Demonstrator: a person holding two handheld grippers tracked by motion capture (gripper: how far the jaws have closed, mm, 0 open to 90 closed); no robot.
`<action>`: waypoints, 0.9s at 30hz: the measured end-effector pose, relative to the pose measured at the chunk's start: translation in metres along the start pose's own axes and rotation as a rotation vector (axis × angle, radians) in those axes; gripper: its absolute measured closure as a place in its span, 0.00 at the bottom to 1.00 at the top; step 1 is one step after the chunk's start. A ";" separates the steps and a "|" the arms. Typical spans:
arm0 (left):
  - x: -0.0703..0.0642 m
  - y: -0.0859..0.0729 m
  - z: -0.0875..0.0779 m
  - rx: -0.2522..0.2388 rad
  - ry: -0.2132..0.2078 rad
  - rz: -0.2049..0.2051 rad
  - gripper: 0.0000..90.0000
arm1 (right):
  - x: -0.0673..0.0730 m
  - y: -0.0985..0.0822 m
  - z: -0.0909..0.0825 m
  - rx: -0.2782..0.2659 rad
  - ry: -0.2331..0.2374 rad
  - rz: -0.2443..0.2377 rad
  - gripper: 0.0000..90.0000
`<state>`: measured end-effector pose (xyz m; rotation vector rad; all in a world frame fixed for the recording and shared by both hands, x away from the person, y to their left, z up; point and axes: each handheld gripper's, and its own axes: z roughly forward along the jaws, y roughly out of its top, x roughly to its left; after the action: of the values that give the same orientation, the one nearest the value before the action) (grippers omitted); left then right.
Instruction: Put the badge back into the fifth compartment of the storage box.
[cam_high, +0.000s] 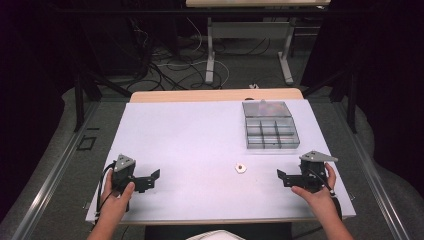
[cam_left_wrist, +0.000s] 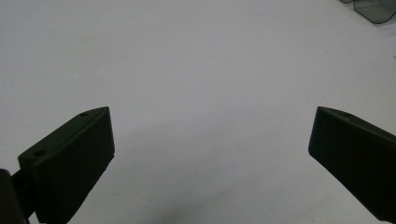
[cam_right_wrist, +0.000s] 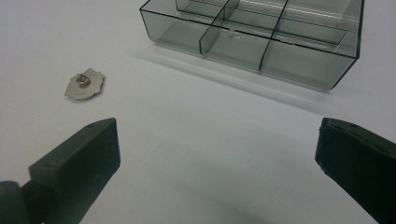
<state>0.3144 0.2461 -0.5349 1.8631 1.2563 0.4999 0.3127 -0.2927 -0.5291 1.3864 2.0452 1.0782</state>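
A small pale metal pin (cam_high: 240, 168) lies on the white table (cam_high: 200, 145) right of centre; the right gripper view shows the pin (cam_right_wrist: 84, 84) ahead and to the left of the jaws. A clear smoke-grey compartment box (cam_high: 270, 125) stands at the back right, and its compartments (cam_right_wrist: 261, 32) look empty from the right gripper view. My right gripper (cam_high: 281, 176) rests open near the front right, pointing left toward the pin, nothing between its jaws. My left gripper (cam_high: 154, 177) rests open at the front left, pointing right, over bare table (cam_left_wrist: 201, 70).
The box's open lid (cam_high: 266, 108) lies flat behind it. A corner of the box (cam_left_wrist: 373, 8) shows at the top right of the left gripper view. Beyond the table's far edge are cables and desk legs (cam_high: 210, 50) on the floor.
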 end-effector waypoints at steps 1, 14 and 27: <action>0.000 0.000 0.000 0.002 0.000 0.004 0.01 | 0.001 0.000 0.000 -0.001 0.000 -0.006 0.00; -0.002 0.000 -0.002 0.000 0.002 0.014 0.01 | 0.009 0.001 0.001 0.008 0.008 -0.034 0.00; -0.005 -0.001 -0.004 -0.003 -0.002 0.016 0.01 | 0.024 0.013 0.010 0.023 0.048 -0.068 0.00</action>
<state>0.3090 0.2437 -0.5324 1.8719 1.2392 0.5078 0.3172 -0.2648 -0.5232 1.3039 2.1296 1.0719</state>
